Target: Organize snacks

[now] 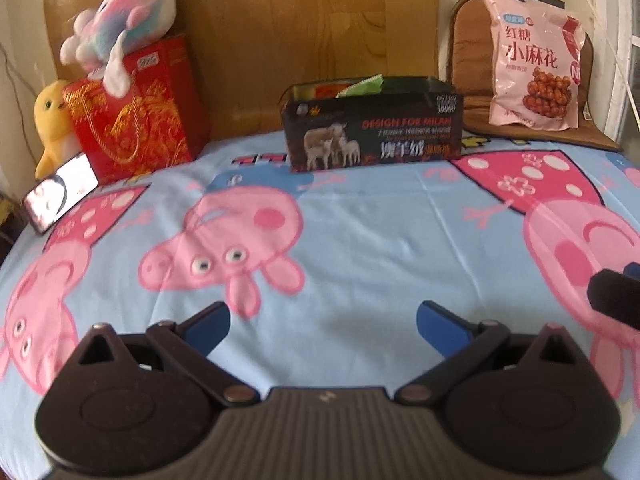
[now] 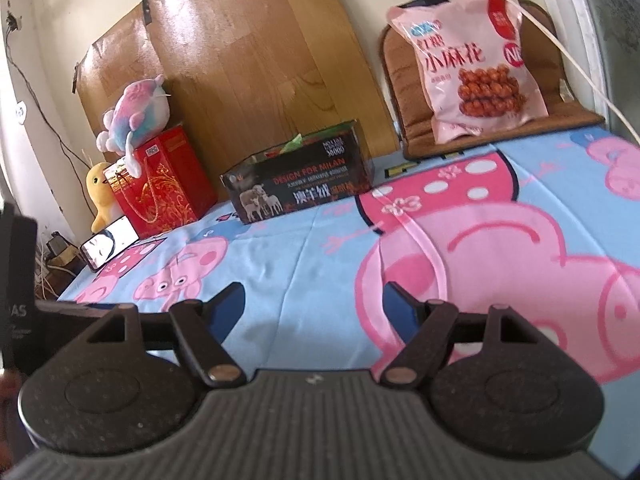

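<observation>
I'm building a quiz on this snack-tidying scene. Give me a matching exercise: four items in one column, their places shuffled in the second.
Items:
1. pink snack bag
2. black box
3. pink-and-blue plush
4. phone

Places:
A. on top of the red gift bag
B. lying at the bedsheet's left edge, by the yellow plush
C. leaning on the brown cushion
D. standing on the bedsheet before the wooden board

Pairs: 1-C, 2-D, 3-A, 4-B
</observation>
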`<state>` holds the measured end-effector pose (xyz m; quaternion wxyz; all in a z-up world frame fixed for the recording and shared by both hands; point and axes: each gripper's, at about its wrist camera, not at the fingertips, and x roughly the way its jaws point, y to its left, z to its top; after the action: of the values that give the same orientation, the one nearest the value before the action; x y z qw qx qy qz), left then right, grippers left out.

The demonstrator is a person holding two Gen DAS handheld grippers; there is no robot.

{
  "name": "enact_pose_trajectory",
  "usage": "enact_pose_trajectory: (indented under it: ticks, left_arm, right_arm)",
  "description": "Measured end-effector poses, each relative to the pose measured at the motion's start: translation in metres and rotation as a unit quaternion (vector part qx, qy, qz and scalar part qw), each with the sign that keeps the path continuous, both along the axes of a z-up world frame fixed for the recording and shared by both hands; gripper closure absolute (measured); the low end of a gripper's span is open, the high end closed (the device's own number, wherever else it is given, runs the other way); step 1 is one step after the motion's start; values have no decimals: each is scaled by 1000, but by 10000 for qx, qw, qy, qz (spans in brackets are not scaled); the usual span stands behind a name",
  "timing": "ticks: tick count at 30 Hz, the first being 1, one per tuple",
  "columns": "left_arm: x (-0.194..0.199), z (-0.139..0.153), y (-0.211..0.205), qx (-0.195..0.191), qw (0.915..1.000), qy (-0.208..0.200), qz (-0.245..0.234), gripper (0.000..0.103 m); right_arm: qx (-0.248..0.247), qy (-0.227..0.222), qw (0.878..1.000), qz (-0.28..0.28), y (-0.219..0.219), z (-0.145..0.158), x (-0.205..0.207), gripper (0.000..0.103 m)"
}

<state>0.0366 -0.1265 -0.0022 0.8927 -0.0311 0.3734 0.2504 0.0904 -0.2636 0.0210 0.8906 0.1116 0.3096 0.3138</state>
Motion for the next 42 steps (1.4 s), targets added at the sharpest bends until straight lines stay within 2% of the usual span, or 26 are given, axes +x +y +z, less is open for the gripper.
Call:
enact_pose_trajectory:
  ticks: [7,18,24,42]
  left_arm:
    - [27,18,-2,82,9999,-50,-66,0]
    - [34,33,6,-46,9997,-247,76,0]
    - [27,30,13,-298,9989,-311,199,0]
    - [12,15,15,-371,9986,-216,293,0]
  right_arm:
    - [-27,-236,9997,-96,0,19,9,25]
    - [-66,-324,9994,72,16,31,24,25]
    - [182,-164,9997,-35,17,25,15,25]
    - [40,-106,9999,8,20,12,3,25]
